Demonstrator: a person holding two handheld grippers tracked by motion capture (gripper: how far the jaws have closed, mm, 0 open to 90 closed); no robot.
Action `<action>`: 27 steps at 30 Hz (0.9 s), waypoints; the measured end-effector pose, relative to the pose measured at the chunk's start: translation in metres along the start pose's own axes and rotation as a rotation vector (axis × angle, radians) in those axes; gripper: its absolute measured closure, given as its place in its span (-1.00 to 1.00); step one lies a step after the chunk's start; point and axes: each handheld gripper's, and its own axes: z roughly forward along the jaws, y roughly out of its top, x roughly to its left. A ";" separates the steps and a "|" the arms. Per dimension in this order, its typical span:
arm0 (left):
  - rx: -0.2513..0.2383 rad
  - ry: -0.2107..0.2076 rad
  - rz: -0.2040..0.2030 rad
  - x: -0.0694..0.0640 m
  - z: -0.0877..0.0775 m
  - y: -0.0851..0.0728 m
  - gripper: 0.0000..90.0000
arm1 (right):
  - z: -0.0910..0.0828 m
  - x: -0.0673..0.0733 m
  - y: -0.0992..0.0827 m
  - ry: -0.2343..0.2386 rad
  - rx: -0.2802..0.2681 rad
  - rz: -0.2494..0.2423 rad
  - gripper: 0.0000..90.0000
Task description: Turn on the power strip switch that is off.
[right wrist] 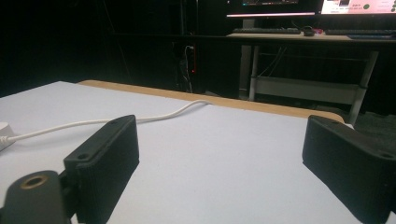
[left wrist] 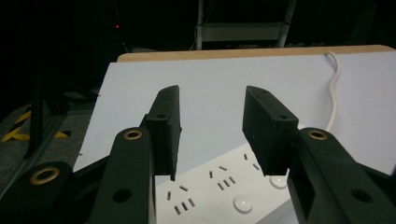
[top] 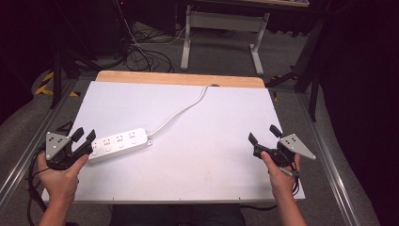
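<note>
A white power strip (top: 120,143) lies left of centre on the white table top (top: 197,141), with several socket groups and round switches (left wrist: 243,204) along it. Its white cable (top: 181,110) curves away to the table's far edge. My left gripper (top: 84,136) stands open at the strip's left end, jaws apart just above the sockets (left wrist: 224,179). My right gripper (top: 263,134) is open near the right edge, with nothing between its wide-spread jaws. The cable (right wrist: 102,122) runs across the table ahead of the right gripper.
A wooden strip (top: 181,78) borders the table's far edge. Beyond it stand a white desk frame (top: 221,35) and a tangle of floor cables (top: 141,54). Metal rails (top: 329,160) run along both sides of the table.
</note>
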 end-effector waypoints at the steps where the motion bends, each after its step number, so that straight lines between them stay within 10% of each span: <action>1: -0.005 0.002 -0.002 0.001 0.000 0.000 0.25 | 0.000 0.000 0.000 0.000 0.000 0.000 -0.75; 27: -0.018 -0.015 -0.029 0.004 0.001 0.001 -0.29 | 0.000 0.000 0.000 -0.004 -0.003 0.001 -0.74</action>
